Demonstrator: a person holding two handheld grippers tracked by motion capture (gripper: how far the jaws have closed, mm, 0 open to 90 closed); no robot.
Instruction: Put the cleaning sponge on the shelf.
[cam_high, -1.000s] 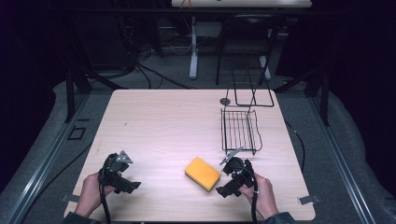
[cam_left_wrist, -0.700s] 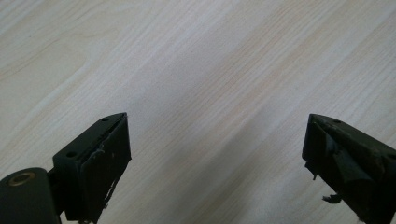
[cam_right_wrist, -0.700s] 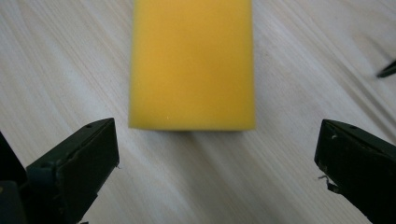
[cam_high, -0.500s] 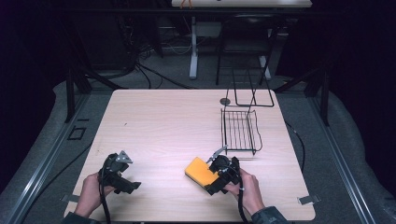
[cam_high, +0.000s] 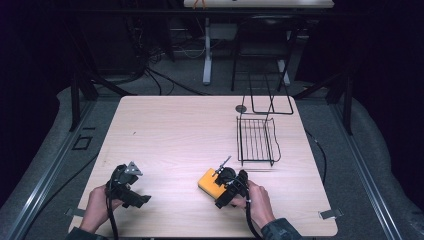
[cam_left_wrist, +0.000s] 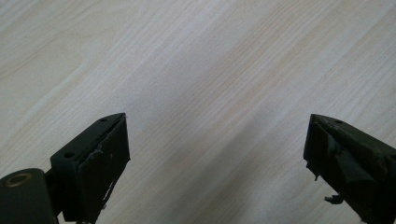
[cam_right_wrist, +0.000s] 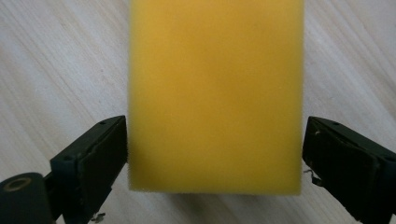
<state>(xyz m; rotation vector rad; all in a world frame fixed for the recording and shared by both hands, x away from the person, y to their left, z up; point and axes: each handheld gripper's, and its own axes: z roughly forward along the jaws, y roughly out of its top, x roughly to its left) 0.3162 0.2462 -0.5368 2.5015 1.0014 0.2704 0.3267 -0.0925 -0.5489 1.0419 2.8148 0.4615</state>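
Sponge (cam_right_wrist: 215, 93): yellow foam block, prob. untouched betw. right gripper (cam_right_wrist: 215, 154) jaws.

Matt foamy yellow sponge (cam_right_wrist: 215, 93), pale wood-grain table (cam_high: 170, 135), perhaps laminate; black wire rack (cam_high: 256, 141).

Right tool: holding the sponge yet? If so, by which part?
Not yet. The right tool is open, its jaws straddling the near end of the yellow sponge along its long sides, which lies on the table. The left tool is open over bare wood.

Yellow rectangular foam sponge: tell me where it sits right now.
In the high view the yellow rectangular foam sponge lies near the table's front edge, right of centre, between the open jaws of the right gripper, below the black wire rack.
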